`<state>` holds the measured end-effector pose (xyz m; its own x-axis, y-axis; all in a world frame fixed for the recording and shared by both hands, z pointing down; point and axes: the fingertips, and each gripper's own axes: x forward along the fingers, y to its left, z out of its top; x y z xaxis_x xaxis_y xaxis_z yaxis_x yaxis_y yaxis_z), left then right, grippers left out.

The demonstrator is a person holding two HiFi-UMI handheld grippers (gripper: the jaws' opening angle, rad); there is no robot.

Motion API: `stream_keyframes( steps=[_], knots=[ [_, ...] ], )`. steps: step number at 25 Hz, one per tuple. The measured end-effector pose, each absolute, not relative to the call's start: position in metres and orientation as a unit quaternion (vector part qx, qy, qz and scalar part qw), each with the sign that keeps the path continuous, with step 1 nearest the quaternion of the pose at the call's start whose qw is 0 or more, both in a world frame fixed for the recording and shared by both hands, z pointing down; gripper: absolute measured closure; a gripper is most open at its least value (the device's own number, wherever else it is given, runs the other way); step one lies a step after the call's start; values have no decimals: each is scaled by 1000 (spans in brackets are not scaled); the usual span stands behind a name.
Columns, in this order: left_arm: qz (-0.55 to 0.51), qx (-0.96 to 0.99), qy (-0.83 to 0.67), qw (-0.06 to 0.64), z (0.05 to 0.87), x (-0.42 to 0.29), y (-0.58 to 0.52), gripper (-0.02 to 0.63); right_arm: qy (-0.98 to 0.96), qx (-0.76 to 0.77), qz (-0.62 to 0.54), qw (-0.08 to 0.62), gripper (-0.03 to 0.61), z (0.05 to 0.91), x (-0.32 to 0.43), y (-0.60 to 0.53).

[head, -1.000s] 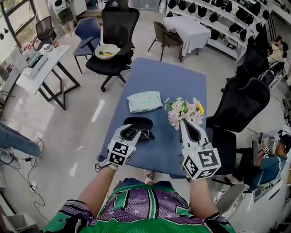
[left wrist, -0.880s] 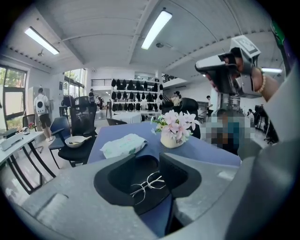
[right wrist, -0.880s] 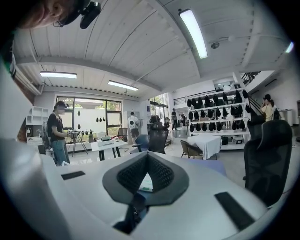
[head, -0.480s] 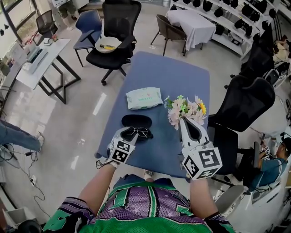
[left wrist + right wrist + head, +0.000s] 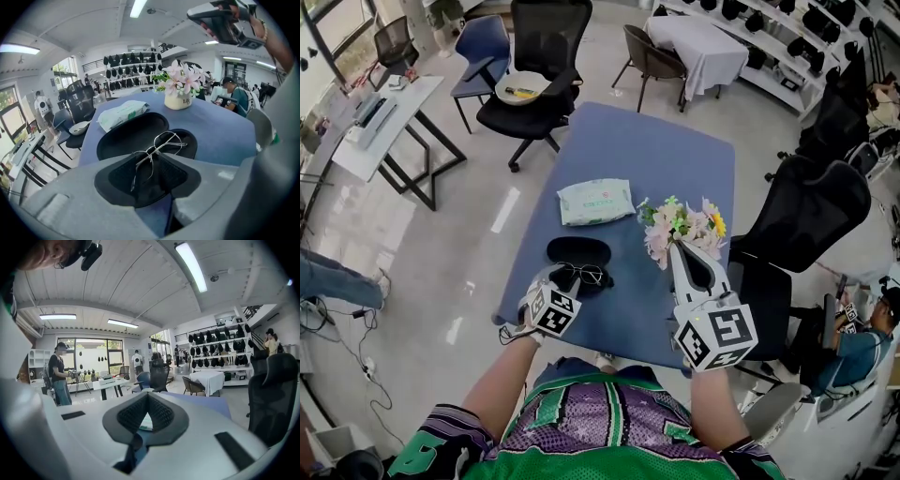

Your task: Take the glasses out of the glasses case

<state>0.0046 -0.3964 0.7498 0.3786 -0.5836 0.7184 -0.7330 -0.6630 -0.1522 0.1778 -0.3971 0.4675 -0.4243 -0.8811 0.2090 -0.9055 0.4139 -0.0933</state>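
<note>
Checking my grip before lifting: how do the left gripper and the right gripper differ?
The left gripper is shut on the glasses over the open case; the right gripper grips nothing. The left gripper is low by the table; the right gripper is held higher. Both have jaws together.

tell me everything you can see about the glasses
The glasses have a thin silvery wire frame, round clear lenses and a slim bridge. The left claw is shut on the near lens rim, so the pair sits tilted, with the far lens reaching out over the open black case on the blue table. I cannot tell whether that far lens touches the case. The arms look folded, but they are too thin to be sure.
</note>
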Motion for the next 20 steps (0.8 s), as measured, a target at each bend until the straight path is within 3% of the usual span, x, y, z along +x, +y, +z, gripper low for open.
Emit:
stream_keyframes(
  steps=[13, 16, 20],
  knots=[
    [442, 807, -383, 84, 759, 7, -401, 513, -839, 533, 94, 62, 577, 464, 177, -393],
    [454, 805, -375, 78, 762, 9, -399, 569, -839, 533, 94, 61, 577, 463, 176, -390],
    [460, 802, -374, 78, 762, 8, -399, 578, -837, 536, 91, 61, 577, 458, 176, -386]
  ],
)
